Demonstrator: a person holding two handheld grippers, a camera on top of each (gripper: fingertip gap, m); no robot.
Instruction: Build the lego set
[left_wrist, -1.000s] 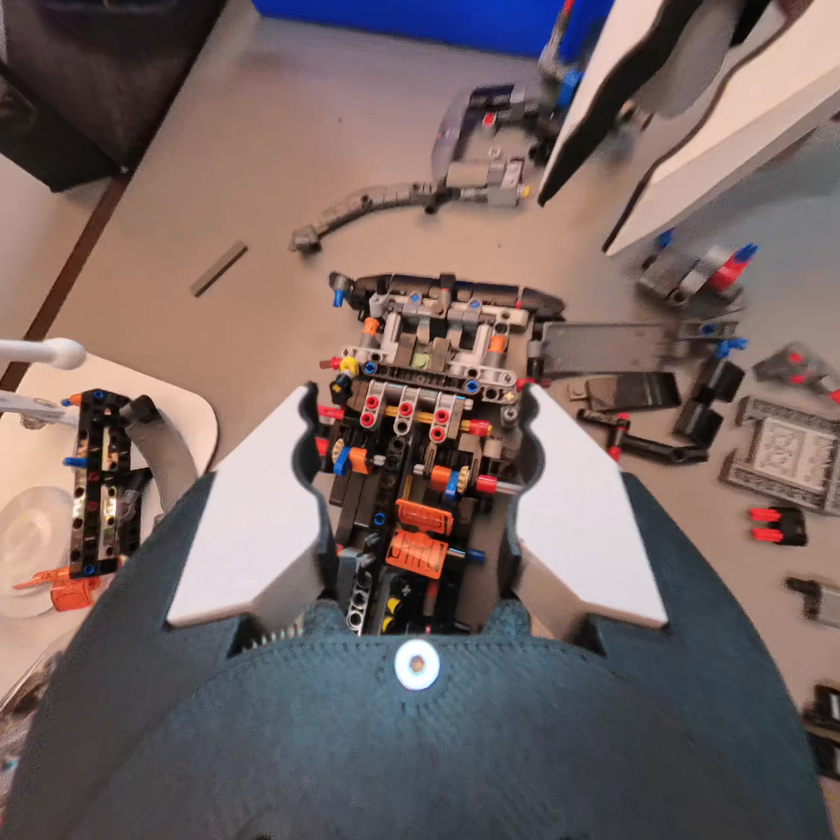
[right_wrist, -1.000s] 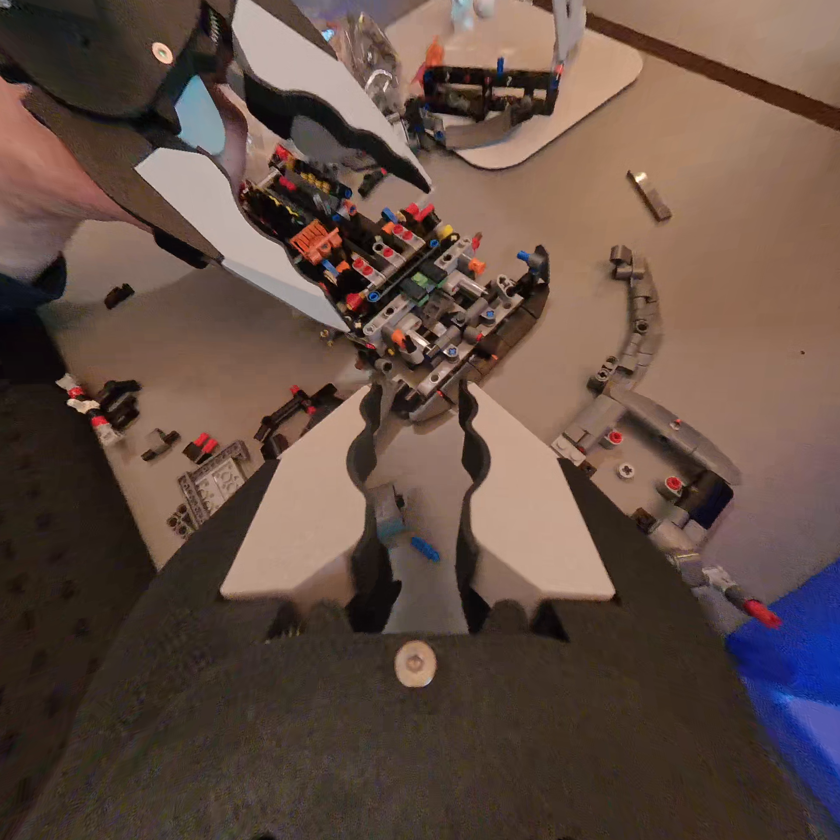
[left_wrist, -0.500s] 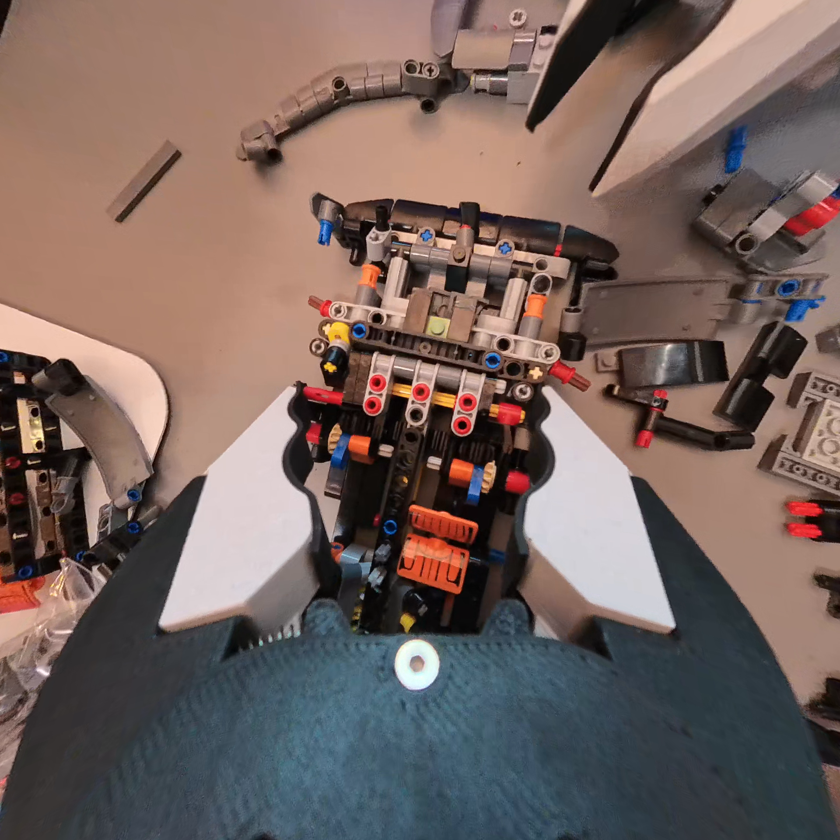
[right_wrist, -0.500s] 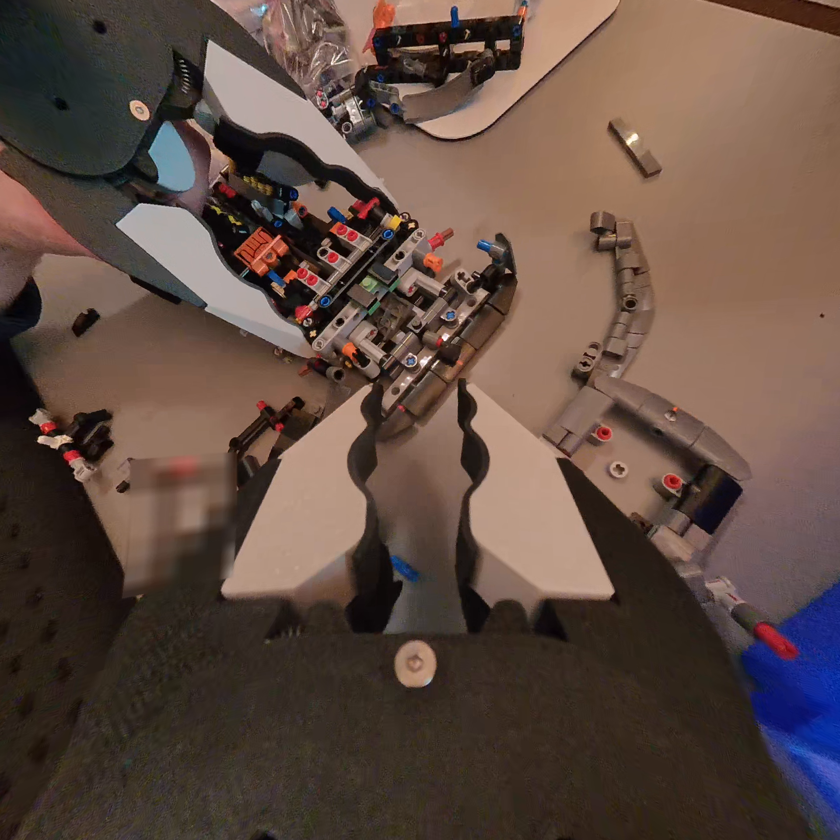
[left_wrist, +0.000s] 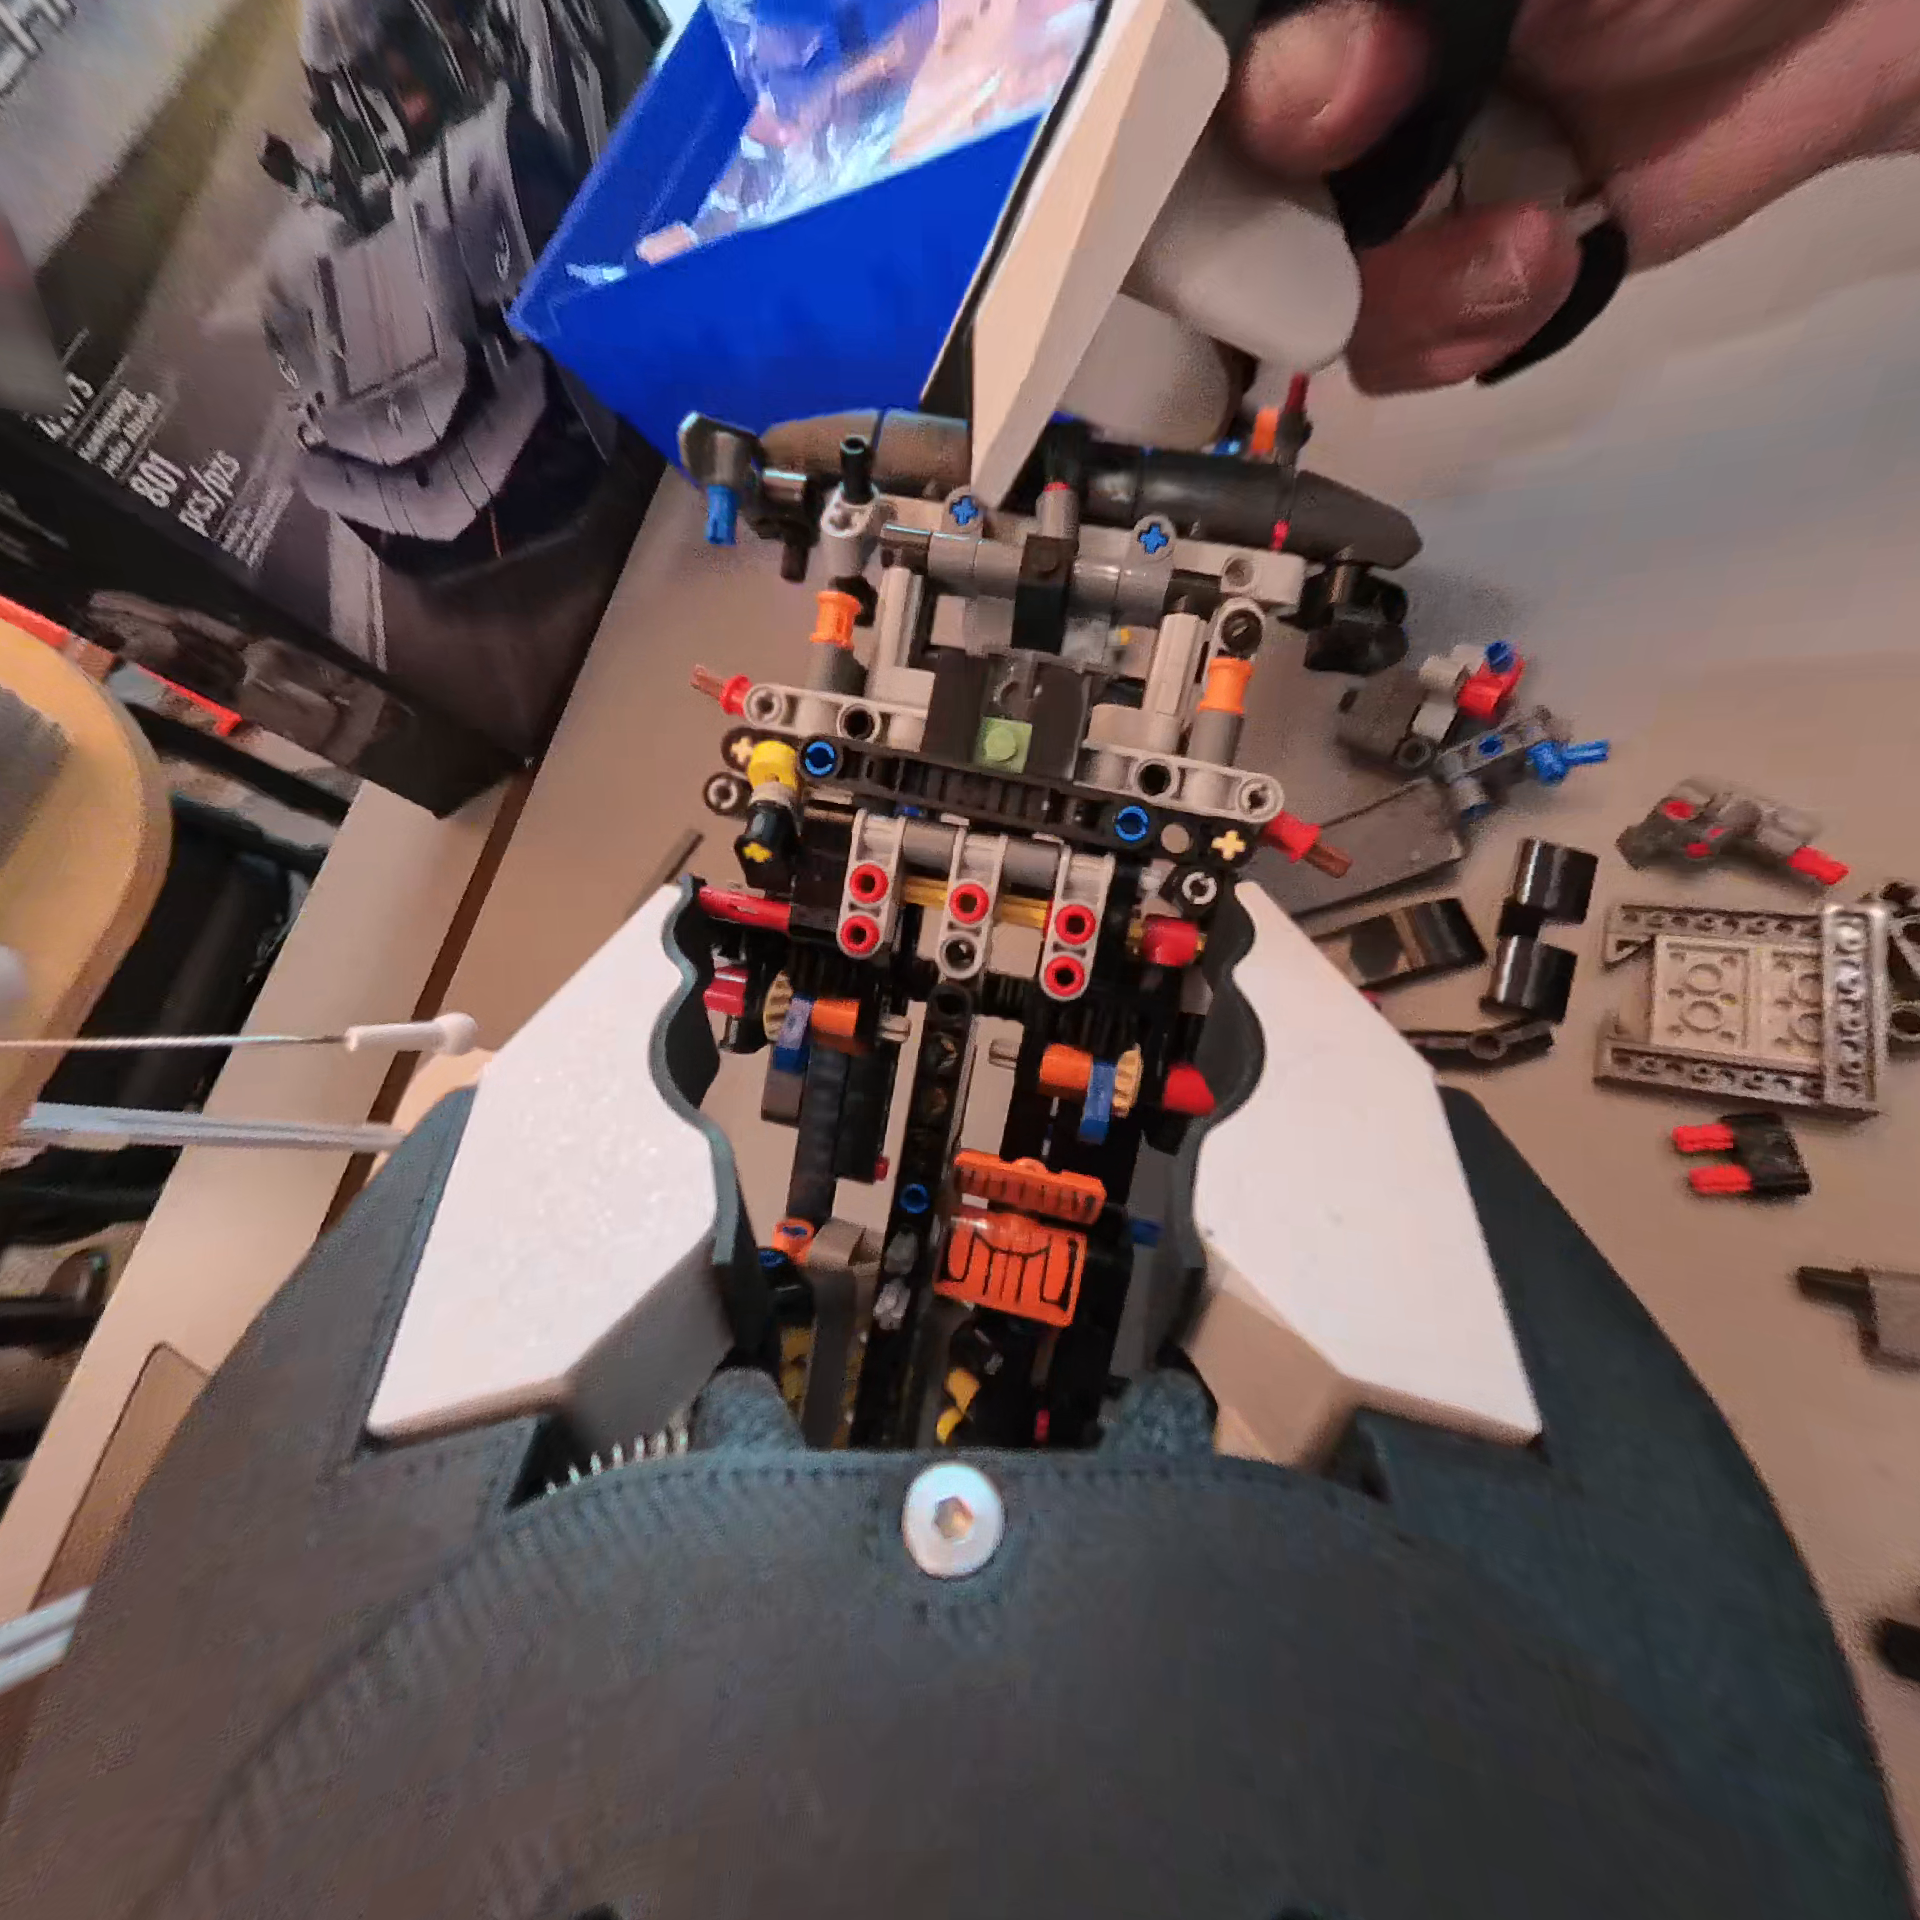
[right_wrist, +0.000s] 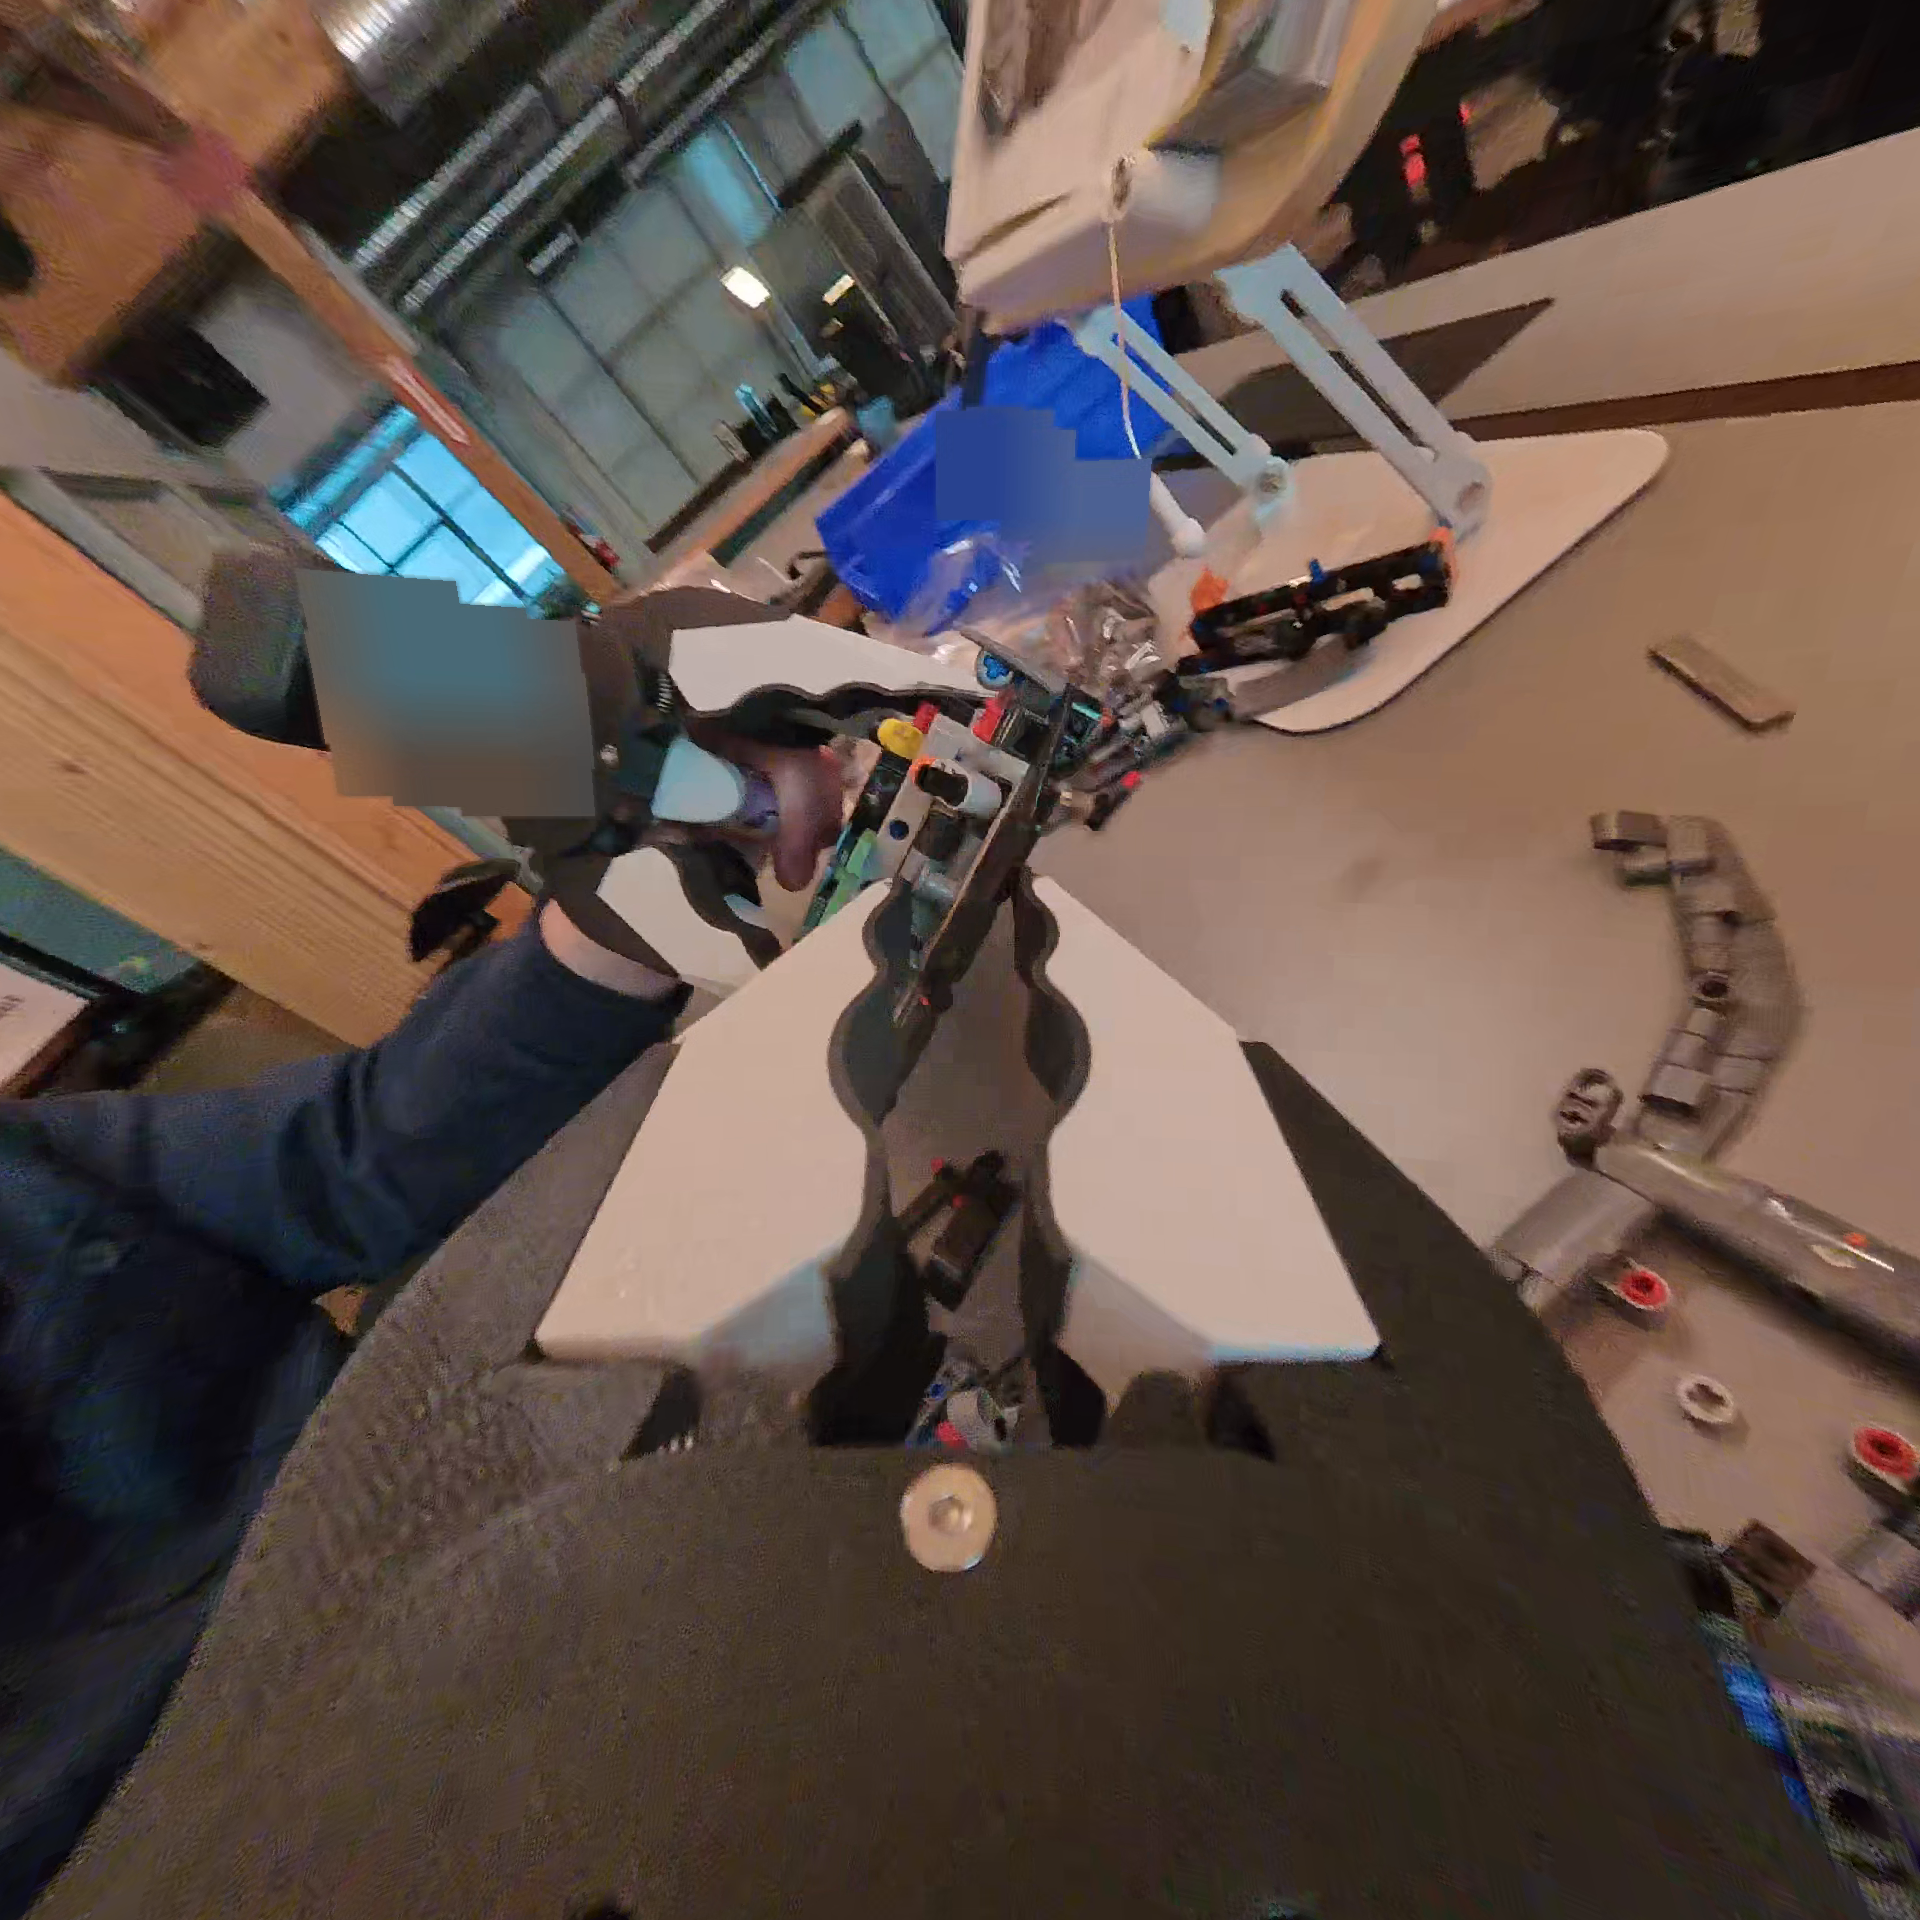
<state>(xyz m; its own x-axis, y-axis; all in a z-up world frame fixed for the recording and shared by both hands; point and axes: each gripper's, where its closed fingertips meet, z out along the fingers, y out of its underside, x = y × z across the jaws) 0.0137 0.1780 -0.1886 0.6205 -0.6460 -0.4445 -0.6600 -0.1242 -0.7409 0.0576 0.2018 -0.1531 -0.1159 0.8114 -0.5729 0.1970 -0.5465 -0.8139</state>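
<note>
The lego assembly (left_wrist: 997, 748), a black and grey Technic chassis with red, orange and blue pins, is held up off the table. My left gripper (left_wrist: 961, 904) is shut on its middle, one finger on each side. My right gripper (right_wrist: 954, 904) is at the far end, with the dark front panel (right_wrist: 987, 862) between its fingertips, and seems closed on it. One of its white fingers (left_wrist: 1070, 260) shows in the left wrist view, tip on that end. A left gripper finger (right_wrist: 790, 649) and the assembly (right_wrist: 935, 769) show in the right wrist view.
Loose dark parts (left_wrist: 1745, 997) lie on the table to the right. A blue bin (left_wrist: 790, 312) and the set's box (left_wrist: 312, 364) stand behind. A grey curved sub-assembly (right_wrist: 1704, 997) lies right. A white stand base (right_wrist: 1538, 499) bears a black frame (right_wrist: 1330, 603). Across from one pair of fingers to the other is roughly 7 centimeters.
The left gripper has lifted and tilted the assembly up from the table. The right gripper has moved onto its front end and narrowed its gap. Both views swung upward.
</note>
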